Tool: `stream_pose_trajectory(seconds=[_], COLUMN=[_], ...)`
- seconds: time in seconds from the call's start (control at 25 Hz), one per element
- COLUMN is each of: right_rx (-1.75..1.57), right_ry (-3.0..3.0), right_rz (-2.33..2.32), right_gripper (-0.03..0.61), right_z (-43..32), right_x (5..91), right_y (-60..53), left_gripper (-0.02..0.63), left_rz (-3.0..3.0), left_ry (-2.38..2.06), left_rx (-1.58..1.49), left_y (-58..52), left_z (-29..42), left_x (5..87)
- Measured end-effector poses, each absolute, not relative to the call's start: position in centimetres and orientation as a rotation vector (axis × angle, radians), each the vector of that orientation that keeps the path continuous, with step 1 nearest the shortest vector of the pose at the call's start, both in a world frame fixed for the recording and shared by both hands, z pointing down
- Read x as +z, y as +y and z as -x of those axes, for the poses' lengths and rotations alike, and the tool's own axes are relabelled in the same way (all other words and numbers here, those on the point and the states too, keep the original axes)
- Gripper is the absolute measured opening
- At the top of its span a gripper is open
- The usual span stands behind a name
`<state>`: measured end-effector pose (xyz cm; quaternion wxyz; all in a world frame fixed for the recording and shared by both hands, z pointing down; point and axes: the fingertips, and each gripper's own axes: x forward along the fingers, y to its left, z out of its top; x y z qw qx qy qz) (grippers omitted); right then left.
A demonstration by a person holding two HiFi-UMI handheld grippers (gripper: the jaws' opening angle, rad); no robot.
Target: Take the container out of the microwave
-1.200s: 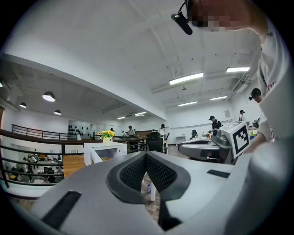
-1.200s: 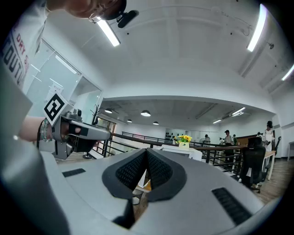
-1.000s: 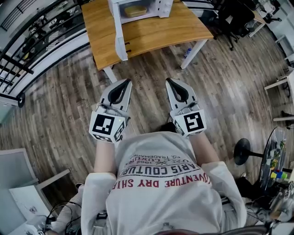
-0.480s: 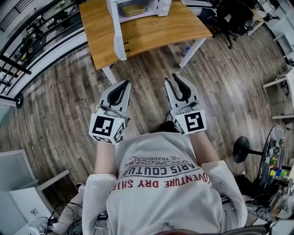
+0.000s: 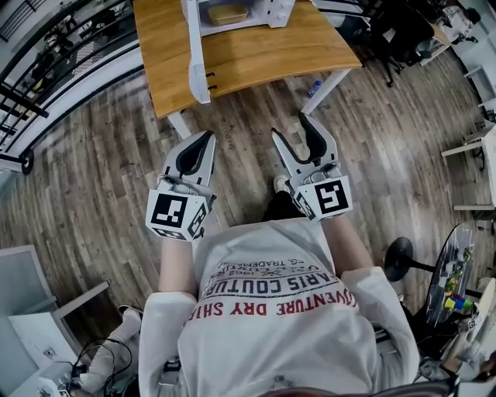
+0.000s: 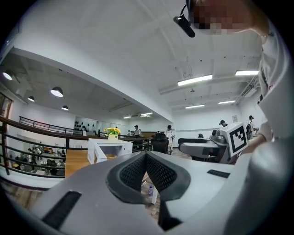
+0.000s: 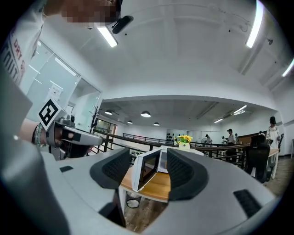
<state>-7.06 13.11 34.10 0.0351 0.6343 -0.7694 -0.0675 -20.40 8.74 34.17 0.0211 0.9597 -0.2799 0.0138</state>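
Jaws on the right hand-held gripper [image 5: 289, 126] have just been opening from closed to wide apart, nothing between them, and both hands have edged toward the white microwave [image 5: 267, 12] on the wooden surface [image 5: 263, 54]. Inside it, past its open door [image 5: 198, 54], sits the shallow tan container [image 5: 227, 13]. The left hand-held gripper [image 5: 208, 136] is closed, empty. Both remain well short of the microwave: reaching has barely begun.

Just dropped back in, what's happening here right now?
A person holding a gripper in each hand stands back from the wooden table, facing the white microwave on it. Its door hangs open and the yellowish container sits inside, untouched. The left gripper is shut and empty; the right gripper has just been opening its jaws, with nothing between them. Neither has reached the microwave yet.
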Motion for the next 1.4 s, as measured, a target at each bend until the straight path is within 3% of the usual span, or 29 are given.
stream_pose_trajectory(seconds=[0.36, 0.96, 1.4], right_rx=[-0.185, -0.082, -0.044], right_ry=[-2.491, -2.644, -2.614], right_rz=[-1.821, -1.499, -1.36], right_gripper=[0.25, 0.25, 0.25], right_z=[1.3, -12.2, -15.1], right_x=[35.4, 37.3, 38.1], right_y=[6.6, -5.8, -13.0], left_gripper=[0.012, 0.012, 0.012], left_rz=[-2.893, -2.734, -2.653], left_ry=[-1.083, -1.37, -1.428], left_rx=[0.063, 0.092, 0.179], left_y=[4.2, -4.6, -10.0], left_z=[16.0, 2.1, -2.6], left_x=[34.8, 35.6, 36.9])
